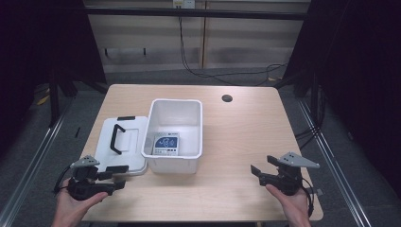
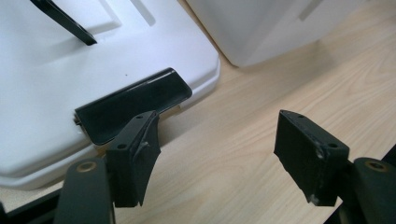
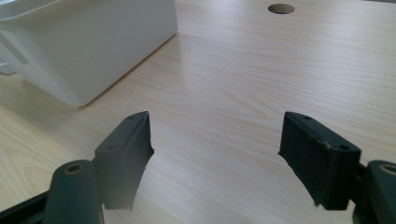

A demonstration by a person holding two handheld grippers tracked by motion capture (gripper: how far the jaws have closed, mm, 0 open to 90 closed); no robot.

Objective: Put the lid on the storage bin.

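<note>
I log even overhead light on the table (image 1: pixel 236 142), dark surroundings left and right. Soft shadow beneath the white bin (image 3: pixel 93 51). Near jaws slightly blurred; mild glare on the lid (image 2: pixel 42 93).

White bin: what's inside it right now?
The white bin holds one flat packet with blue and white print, lying on the floor toward the near wall. The rest of the floor looks bare; what lies under the packet is hidden.
</note>
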